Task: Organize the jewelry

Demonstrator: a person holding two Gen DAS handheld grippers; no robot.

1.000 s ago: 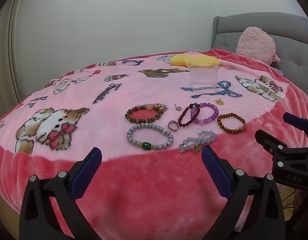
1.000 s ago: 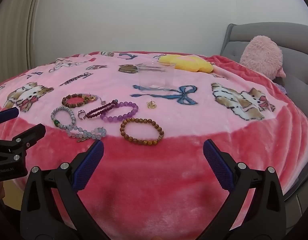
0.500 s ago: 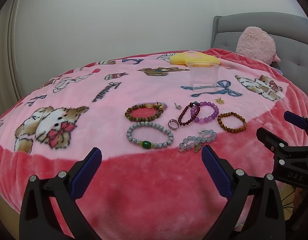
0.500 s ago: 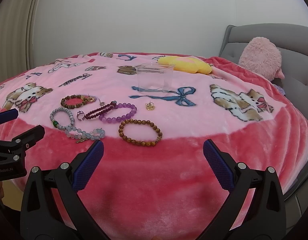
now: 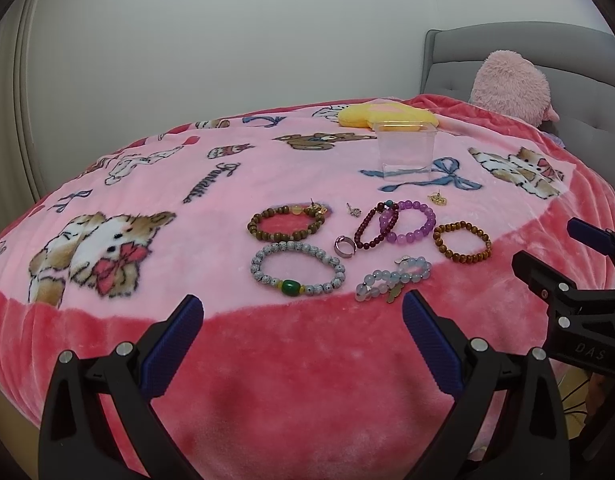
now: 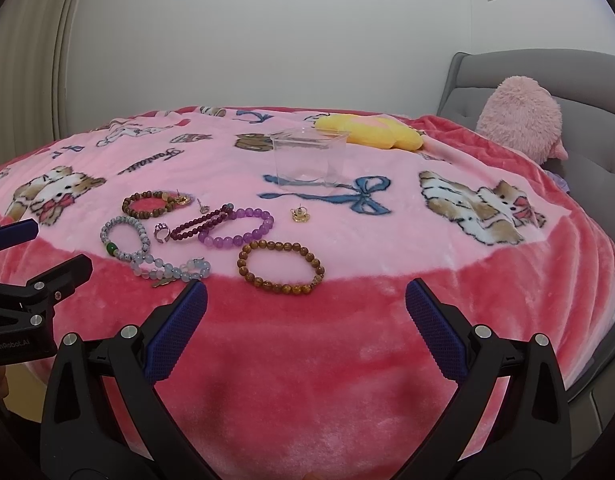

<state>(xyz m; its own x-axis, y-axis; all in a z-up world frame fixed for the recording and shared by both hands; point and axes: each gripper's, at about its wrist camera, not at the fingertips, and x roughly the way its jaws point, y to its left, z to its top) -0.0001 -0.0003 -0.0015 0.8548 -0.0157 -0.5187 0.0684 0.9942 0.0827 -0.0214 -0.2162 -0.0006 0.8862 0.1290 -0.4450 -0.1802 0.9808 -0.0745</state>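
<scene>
Both tongs wide, empty: left tongs, right tongs level above blanket edge | bracelets clustered just ahead | clear box beyond | path unobstructed

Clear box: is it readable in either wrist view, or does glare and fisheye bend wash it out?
Left wrist view: the clear box is sharp, its rim tinted by the yellow cushion behind it, with no strong glare. Right wrist view: the box shows faint edges only, the blanket visible through it. Both views: soft even light, strong bending and dark corners at the edges.
</scene>
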